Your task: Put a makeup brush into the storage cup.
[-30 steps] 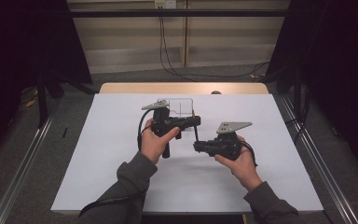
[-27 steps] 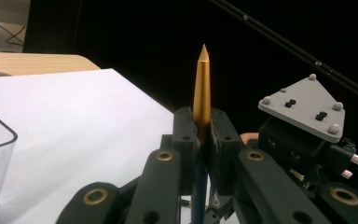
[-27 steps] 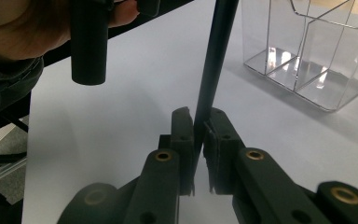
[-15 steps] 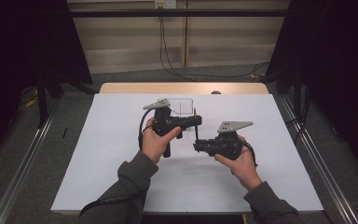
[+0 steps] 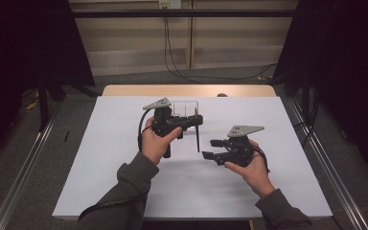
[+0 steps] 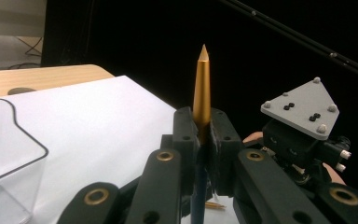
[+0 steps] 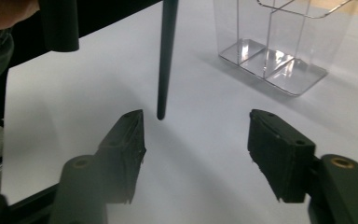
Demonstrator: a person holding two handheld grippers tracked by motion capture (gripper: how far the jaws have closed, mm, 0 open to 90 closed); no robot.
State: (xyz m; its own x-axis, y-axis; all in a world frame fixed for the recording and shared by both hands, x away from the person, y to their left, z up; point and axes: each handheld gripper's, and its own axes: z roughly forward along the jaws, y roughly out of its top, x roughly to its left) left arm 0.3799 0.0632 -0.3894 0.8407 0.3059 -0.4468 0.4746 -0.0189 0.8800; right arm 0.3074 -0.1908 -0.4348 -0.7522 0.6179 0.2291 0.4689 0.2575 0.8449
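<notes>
The left claw (image 5: pixel 197 120) clamps a slim gold-tipped dark pen (image 5: pixel 198 139) upright, the right claw (image 5: pixel 210 149), just opened, holds nothing, so a loosened pinch could drop it onto the white tabletop (image 5: pixel 100 158).

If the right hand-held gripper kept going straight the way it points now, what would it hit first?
Probably the dark pen hanging from the left hand-held gripper; it sits just ahead of the right hand-held gripper, whose jaws have just been opening with nothing between them, though depth is unclear.

Upright gold-tipped dark pen (image 6: pixel 201 88), clamped above the white table (image 5: pixel 124 158)
</notes>
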